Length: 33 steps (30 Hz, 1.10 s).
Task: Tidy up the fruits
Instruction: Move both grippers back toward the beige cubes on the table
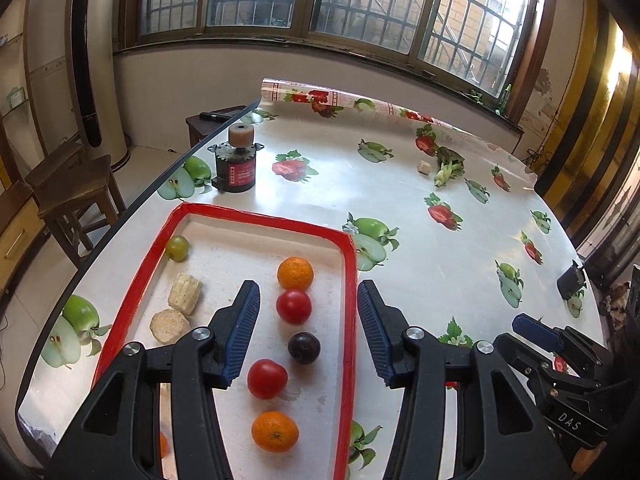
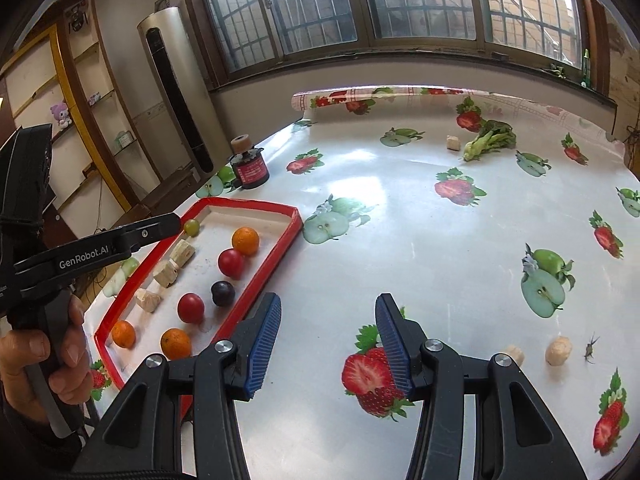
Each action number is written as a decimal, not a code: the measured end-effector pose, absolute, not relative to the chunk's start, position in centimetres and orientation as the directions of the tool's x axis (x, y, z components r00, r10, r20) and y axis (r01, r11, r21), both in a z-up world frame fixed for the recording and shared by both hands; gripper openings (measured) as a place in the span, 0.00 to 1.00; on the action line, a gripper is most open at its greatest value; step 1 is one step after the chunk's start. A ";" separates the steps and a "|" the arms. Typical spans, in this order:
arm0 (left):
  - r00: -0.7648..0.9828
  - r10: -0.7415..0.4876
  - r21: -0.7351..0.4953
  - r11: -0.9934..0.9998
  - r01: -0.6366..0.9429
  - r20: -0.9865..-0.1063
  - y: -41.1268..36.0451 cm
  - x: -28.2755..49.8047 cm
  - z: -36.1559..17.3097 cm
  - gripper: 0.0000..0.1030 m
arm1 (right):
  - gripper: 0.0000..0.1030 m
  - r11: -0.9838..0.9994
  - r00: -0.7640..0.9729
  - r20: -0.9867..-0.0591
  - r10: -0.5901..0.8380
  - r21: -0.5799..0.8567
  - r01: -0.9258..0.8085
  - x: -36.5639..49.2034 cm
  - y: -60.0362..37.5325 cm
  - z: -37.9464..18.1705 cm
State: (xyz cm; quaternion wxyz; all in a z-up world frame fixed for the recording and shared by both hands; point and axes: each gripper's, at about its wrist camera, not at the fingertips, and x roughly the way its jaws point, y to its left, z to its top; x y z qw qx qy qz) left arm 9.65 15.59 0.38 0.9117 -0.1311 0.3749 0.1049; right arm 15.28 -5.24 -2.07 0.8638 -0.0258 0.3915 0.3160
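Observation:
A red-rimmed white tray (image 1: pixel 352 280) (image 2: pixel 288 236) lies at the table's left. In it lie oranges (image 1: pixel 295 273) (image 1: pixel 275 431), two red tomatoes (image 1: pixel 293 306) (image 1: pixel 267 378), a dark plum (image 1: pixel 304 347), a green grape (image 1: pixel 177 247) and pale chunks (image 1: pixel 185 293). My left gripper (image 1: pixel 308 332) is open and empty, hovering over the tray's right side above the plum. My right gripper (image 2: pixel 326 344) is open and empty over the bare cloth right of the tray. Two pale chunks (image 2: pixel 559 351) (image 2: pixel 514 354) lie on the table at the near right.
A black jar with a cork top (image 1: pixel 236 164) (image 2: pixel 250 166) stands behind the tray. A leafy green vegetable (image 2: pixel 490 138) and a small pale cube (image 2: pixel 453 143) lie at the far right. The table's left edge (image 1: pixel 132 208) runs close to the tray. A wooden stool (image 1: pixel 72 188) stands beyond it.

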 end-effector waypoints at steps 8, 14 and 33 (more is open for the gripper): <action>0.699 0.060 -0.161 0.956 -0.246 -0.713 12.7 9.4 0.4 0.48 | 0.50 0.832 0.529 -0.689 0.496 0.203 -0.516 15.1 -9.3 -1.9; 0.690 0.009 -0.158 0.971 -0.179 -0.724 9.5 10.0 -0.1 0.48 | 0.50 0.870 0.552 -0.703 0.448 0.203 -0.449 15.2 -13.4 -2.5; 0.606 -0.128 -0.153 0.988 0.010 -0.785 -0.2 12.0 -3.4 0.47 | 0.49 0.934 0.573 -0.743 0.345 0.211 -0.288 16.2 -22.5 -5.2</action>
